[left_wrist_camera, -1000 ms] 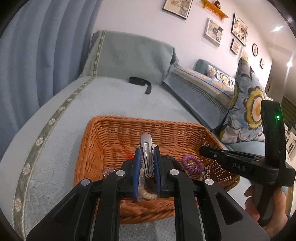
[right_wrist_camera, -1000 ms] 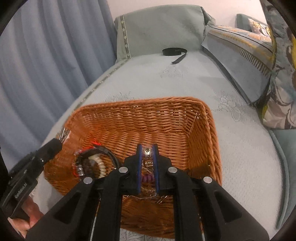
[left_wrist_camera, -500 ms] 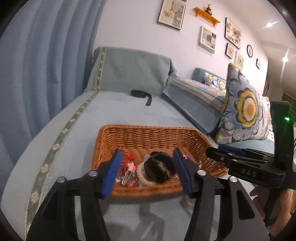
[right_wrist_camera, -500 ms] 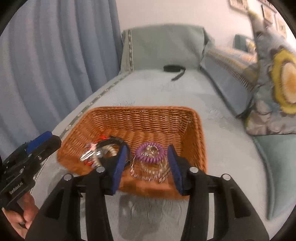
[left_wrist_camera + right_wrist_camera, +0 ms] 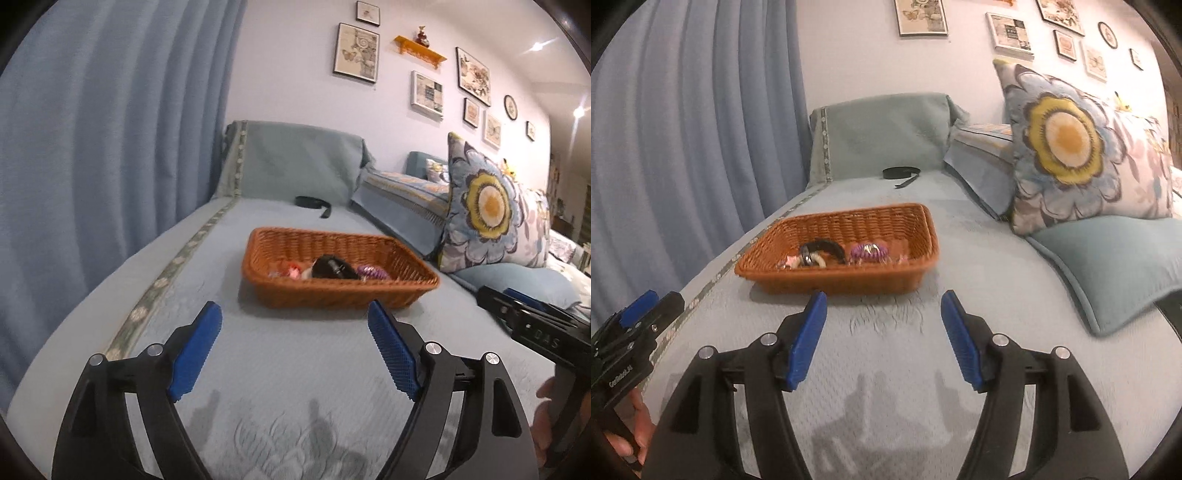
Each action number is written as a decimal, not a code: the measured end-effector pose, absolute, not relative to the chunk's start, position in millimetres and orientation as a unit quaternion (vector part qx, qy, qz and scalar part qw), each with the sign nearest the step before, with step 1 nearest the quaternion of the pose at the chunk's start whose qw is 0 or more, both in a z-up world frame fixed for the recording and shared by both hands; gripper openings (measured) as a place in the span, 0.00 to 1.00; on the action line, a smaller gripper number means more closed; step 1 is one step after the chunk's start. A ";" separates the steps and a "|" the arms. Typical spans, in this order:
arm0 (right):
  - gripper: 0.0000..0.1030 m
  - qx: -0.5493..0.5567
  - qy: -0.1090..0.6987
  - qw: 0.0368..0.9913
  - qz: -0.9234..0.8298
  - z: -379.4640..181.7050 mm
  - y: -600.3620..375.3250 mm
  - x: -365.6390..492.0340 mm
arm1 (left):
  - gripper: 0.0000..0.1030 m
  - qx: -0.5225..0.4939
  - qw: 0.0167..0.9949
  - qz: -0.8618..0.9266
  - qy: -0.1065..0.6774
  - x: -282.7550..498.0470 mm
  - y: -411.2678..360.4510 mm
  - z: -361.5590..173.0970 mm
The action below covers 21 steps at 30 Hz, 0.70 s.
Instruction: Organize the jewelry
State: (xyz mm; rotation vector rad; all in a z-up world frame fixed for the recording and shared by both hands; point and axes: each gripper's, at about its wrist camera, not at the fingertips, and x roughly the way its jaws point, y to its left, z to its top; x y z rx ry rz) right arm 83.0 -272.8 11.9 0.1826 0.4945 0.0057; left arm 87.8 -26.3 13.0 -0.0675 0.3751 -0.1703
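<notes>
Left wrist view: the left claw [image 5: 295, 314] is seen spread and still widening, nothing caught between its blue pads. Ahead of it, apart from the tips, a wicker basket [image 5: 332, 295] of jewelry is set on the sofa cover [image 5: 295, 369]. From the right wrist view the right claw [image 5: 880, 297] is likewise seen opening and empty, just short of the basket, where a purple coil band [image 5: 868, 252] and a black bangle [image 5: 823, 247] are laid.

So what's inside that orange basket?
Inside the wicker basket lie a purple coil hair tie, a black band over something pale, and small red and pink bits at the left end. The near wall hides whatever is underneath them.
</notes>
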 end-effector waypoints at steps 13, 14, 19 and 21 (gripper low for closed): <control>0.59 0.028 0.195 0.980 -0.028 -7.6 -246.5 69.1 | 0.83 -0.006 0.991 -0.027 0.130 65.5 -27.2 -5.1; 0.59 0.025 0.194 0.980 -0.029 -8.8 -245.8 69.3 | 0.84 -0.012 0.991 -0.026 0.129 65.8 -24.5 -5.7; 0.60 0.006 0.172 0.984 -0.039 -8.3 -236.6 62.3 | 0.88 -0.010 0.992 -0.017 0.122 63.0 -22.8 -8.0; 0.65 0.003 0.165 0.985 -0.039 -8.0 -235.2 59.6 | 0.91 0.000 0.994 -0.013 0.113 60.2 -27.1 -7.2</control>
